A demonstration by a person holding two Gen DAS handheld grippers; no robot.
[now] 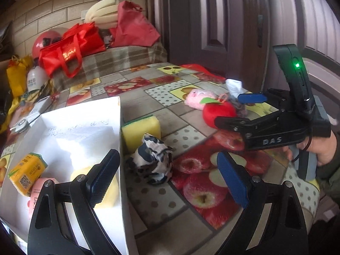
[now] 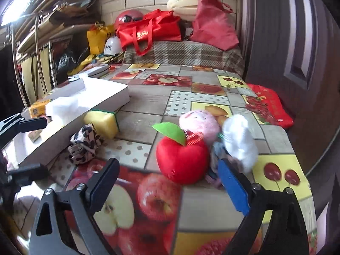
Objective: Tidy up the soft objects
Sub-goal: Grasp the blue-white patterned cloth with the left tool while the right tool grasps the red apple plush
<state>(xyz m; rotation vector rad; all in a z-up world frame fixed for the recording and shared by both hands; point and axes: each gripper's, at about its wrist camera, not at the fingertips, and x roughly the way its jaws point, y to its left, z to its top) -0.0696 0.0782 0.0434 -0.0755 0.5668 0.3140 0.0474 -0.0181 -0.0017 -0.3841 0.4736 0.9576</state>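
plush apple (image 2: 182, 159) between open right tongs (image 2: 170, 180) — untouched

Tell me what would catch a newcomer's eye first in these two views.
The bright red plush apple with its green leaf stands out, sitting on the fruit-print tablecloth against a pink plush toy and a white crumpled bundle. Next, the white box at the table's left side, with a yellow sponge and a leopard-print cloth just outside its wall. Both open grippers, left and right, frame the scene.
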